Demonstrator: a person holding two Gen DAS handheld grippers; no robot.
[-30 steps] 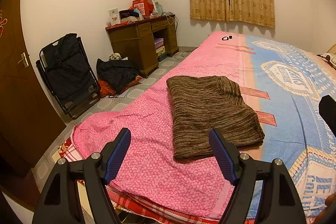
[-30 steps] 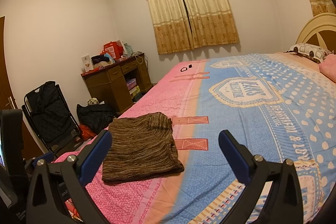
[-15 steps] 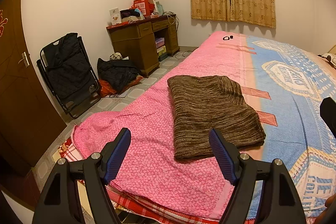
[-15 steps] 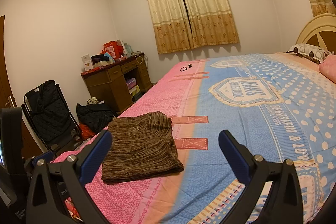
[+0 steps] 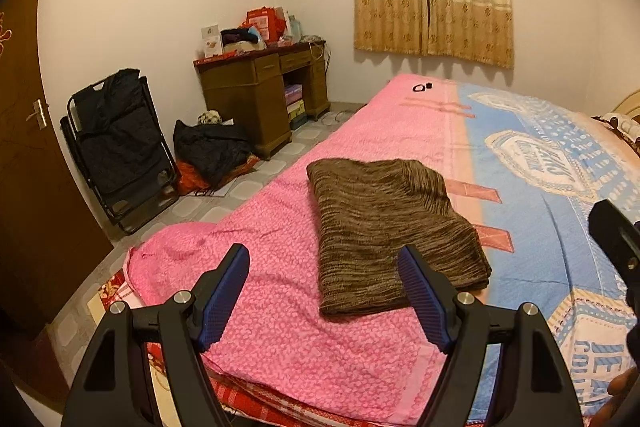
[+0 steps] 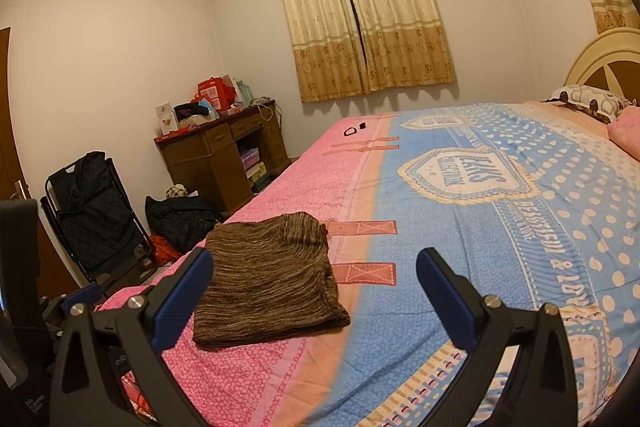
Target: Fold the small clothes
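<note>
A brown striped knit garment (image 5: 390,223) lies folded into a flat rectangle on the pink side of the bed cover (image 5: 288,247). It also shows in the right wrist view (image 6: 268,275). My left gripper (image 5: 324,261) is open and empty, held above the bed's near edge, short of the garment. My right gripper (image 6: 314,263) is open and empty, held above the bed to the right of the garment. Part of the right gripper shows at the right edge of the left wrist view (image 5: 616,239).
The bed cover is pink on the left and blue (image 6: 500,227) on the right. A wooden desk (image 5: 260,95) with clutter, a folded black chair (image 5: 116,147) and a dark bag (image 5: 212,151) stand on the floor left of the bed. Pillows (image 6: 588,99) lie by the headboard.
Both views have shifted only slightly. The garment lies the same and both grippers stay open.
</note>
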